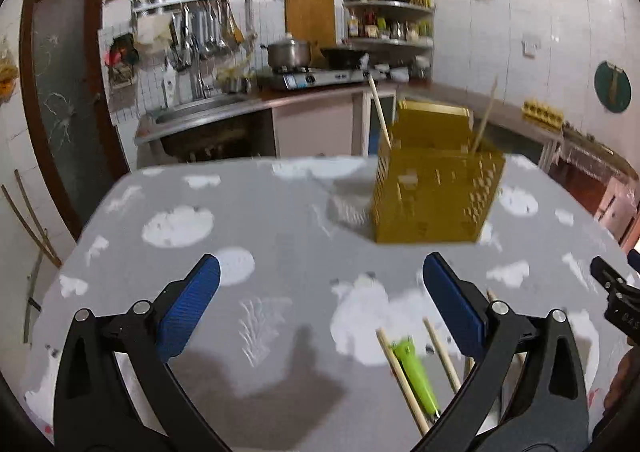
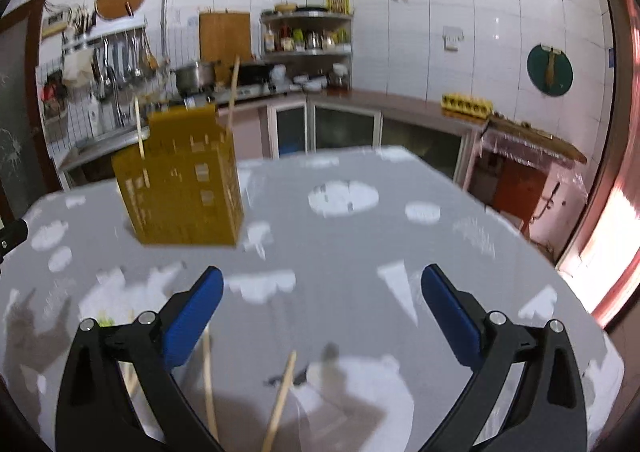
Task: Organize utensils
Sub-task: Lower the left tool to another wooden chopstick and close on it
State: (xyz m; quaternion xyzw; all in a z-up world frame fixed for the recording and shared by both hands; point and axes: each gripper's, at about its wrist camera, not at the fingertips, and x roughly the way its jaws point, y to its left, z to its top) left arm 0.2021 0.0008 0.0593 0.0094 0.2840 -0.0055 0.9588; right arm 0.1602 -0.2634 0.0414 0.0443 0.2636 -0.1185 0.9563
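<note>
A yellow perforated utensil holder (image 1: 436,196) (image 2: 184,188) stands on the grey patterned table, with two wooden chopsticks (image 1: 380,112) (image 2: 234,92) upright in it. My left gripper (image 1: 322,260) is open and empty above the cloth, short of the holder. Loose chopsticks (image 1: 400,376) and a lime-green handled utensil (image 1: 414,376) lie by its right finger. My right gripper (image 2: 322,272) is also open and empty, with the holder ahead to its left. Two chopsticks (image 2: 282,396) lie on the table under it, and a bit of the green utensil (image 2: 105,319) shows behind its left finger.
The table (image 1: 260,212) ends just behind the holder. Beyond it a kitchen counter (image 1: 320,92) carries a sink, a stove and a pot. A dark door (image 1: 60,92) is at the far left. The other gripper's black tip shows at each view's edge (image 1: 612,284) (image 2: 12,236).
</note>
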